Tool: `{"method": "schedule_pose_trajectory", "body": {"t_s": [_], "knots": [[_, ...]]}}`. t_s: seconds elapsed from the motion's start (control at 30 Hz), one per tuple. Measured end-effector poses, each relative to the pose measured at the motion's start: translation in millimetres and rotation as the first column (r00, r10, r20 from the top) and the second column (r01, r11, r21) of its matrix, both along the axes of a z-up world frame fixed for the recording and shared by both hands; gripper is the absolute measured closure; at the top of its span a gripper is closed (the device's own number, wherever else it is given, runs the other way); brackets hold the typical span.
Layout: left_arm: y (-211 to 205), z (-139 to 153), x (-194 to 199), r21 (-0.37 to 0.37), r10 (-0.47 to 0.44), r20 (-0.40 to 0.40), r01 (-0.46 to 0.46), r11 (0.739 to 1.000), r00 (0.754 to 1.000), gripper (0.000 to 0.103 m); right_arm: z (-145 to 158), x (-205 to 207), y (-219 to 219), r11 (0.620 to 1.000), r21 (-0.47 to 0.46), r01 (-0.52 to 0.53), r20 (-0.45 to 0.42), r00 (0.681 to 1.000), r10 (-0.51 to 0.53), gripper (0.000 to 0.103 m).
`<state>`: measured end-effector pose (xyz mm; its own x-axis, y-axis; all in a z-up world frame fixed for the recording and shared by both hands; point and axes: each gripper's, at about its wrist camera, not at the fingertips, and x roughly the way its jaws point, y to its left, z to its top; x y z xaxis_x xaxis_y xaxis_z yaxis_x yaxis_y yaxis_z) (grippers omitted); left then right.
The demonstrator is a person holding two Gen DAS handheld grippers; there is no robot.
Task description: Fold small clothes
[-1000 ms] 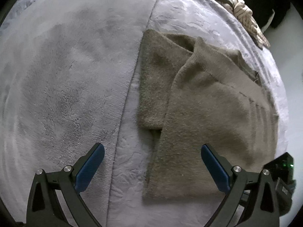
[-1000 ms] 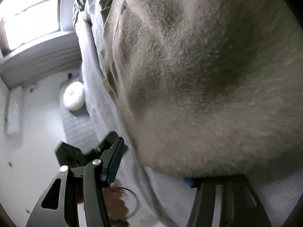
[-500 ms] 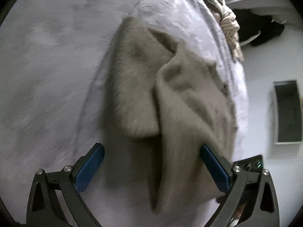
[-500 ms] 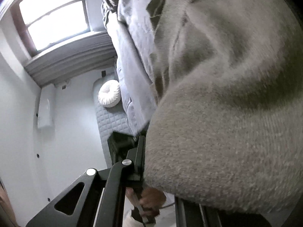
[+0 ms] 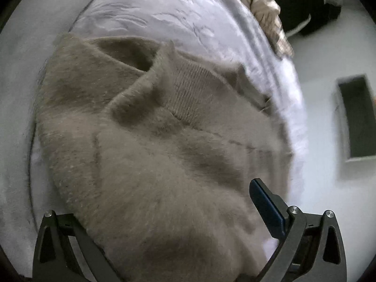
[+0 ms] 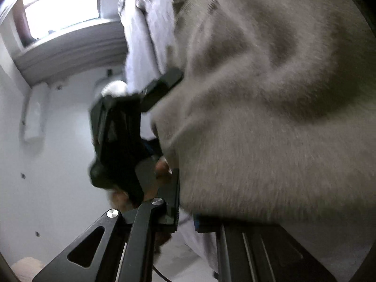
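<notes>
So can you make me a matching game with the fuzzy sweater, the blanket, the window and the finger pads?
Things:
1. sweater
2. blanket
3. window
4. pads of the left gripper

Colours or states:
A. bright with daylight
B. blue
C. fuzzy grey-brown
D. pale lilac-grey, wrinkled

Pairs: 1-C, 2-D, 3-A, 4-B
</notes>
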<state>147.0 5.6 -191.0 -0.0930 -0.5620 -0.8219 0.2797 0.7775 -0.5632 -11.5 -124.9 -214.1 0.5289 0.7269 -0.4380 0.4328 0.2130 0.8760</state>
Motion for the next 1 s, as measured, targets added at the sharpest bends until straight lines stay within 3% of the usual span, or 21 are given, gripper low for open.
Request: {"method": "schedule_pose_trajectory", "body": {"t_s": [0.07,0.13,0.17,0.23,0.4,0.53,0.57,0.6,0.67,0.77,0.8,0.83,0.87,0.9,0.93,1.0], "knots": [[-8,-2,-5,0.053,-0.025,0.031,0.024,0.998,0.999,0.002,-1,-5,0,0.998,-0.035,-0.048,-0.032,0.998,0.047,0.086],[-12,-2,-9,0.084,-0.037,0.055,0.032,0.996,0.998,0.002,-1,-12,-2,0.991,-0.088,-0.098,-0.077,0.993,0.092,0.073],[-12,-2,-10,0.094,-0.039,0.065,0.033,0.995,0.997,0.002,0,-15,-5,0.987,-0.111,-0.115,-0.090,0.990,0.105,0.059],[-13,-2,-12,0.114,-0.043,0.079,0.034,0.993,0.996,0.002,11,-24,-15,0.975,-0.162,-0.154,-0.098,0.985,0.139,0.049],[-18,-1,-14,0.146,-0.047,0.096,0.032,0.989,0.994,0.002,43,-27,-43,0.951,-0.263,-0.165,-0.057,0.986,0.155,0.049],[-19,-4,-14,0.159,-0.039,0.101,0.023,0.987,0.994,0.002,59,-11,-71,0.909,-0.402,-0.105,-0.044,0.994,0.095,0.049],[-18,-4,-14,0.163,-0.038,0.103,0.021,0.986,0.994,0.002,58,-8,-78,0.900,-0.426,-0.091,-0.049,0.996,0.077,0.053],[-17,-3,-14,0.170,-0.038,0.106,0.019,0.985,0.994,0.002,57,-3,-84,0.890,-0.449,-0.075,-0.050,0.997,0.059,0.072],[-17,-3,-15,0.181,-0.034,0.115,0.013,0.983,0.993,0.002,53,10,-91,0.866,-0.496,-0.064,-0.066,0.997,0.036,0.098],[-19,-2,-16,0.203,-0.025,0.139,-0.004,0.979,0.990,0.002,41,27,-95,0.830,-0.551,-0.085,-0.083,0.995,0.047,0.098],[-19,-1,-17,0.212,-0.022,0.151,-0.011,0.977,0.988,0.006,35,31,-94,0.823,-0.558,-0.107,-0.102,0.993,0.060,0.098],[-20,0,-17,0.230,-0.023,0.163,-0.015,0.973,0.986,0.020,26,35,-92,0.820,-0.554,-0.140,-0.128,0.988,0.082,0.098],[-21,-2,-17,0.257,-0.032,0.161,-0.011,0.966,0.986,0.026,17,38,-90,0.825,-0.542,-0.161,-0.148,0.984,0.095,0.098],[-21,-2,-17,0.259,-0.029,0.159,-0.013,0.966,0.987,0.037,11,39,-89,0.830,-0.533,-0.164,-0.157,0.983,0.094,0.098],[-20,-1,-17,0.246,-0.022,0.160,-0.018,0.969,0.987,0.055,7,37,-91,0.839,-0.522,-0.152,-0.151,0.985,0.085,0.098],[-20,5,-17,0.240,-0.017,0.182,-0.028,0.970,0.983,0.067,5,32,-98,0.855,-0.502,-0.133,-0.136,0.988,0.073,0.098]]}}
